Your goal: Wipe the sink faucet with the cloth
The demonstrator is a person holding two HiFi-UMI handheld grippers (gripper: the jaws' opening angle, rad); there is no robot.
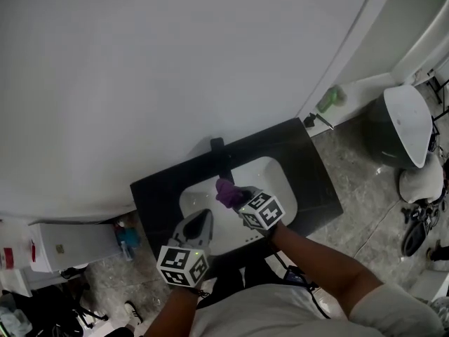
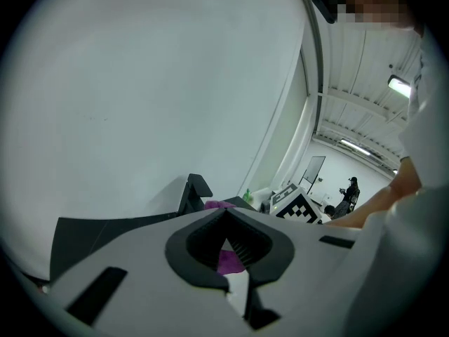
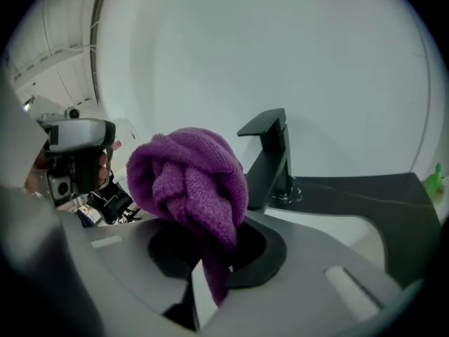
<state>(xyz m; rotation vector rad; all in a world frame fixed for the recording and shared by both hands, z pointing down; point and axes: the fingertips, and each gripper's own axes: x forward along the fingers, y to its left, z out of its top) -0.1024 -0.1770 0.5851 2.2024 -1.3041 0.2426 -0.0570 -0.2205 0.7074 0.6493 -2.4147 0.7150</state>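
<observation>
While the right gripper [image 1: 237, 198] held the purple cloth [image 1: 226, 192] pinched between its jaws, the black faucet [image 1: 221, 161] stood just beyond the wad, toward the wall.
The right gripper view put the faucet ahead and slightly right of the cloth, near but apparently not touching. Its spout angled out over the white basin [image 1: 277, 181] toward the person. The left gripper [image 1: 202, 220] was farther off, jaws together on nothing. Judgement: a right-hand wipe, forward along the spout.
</observation>
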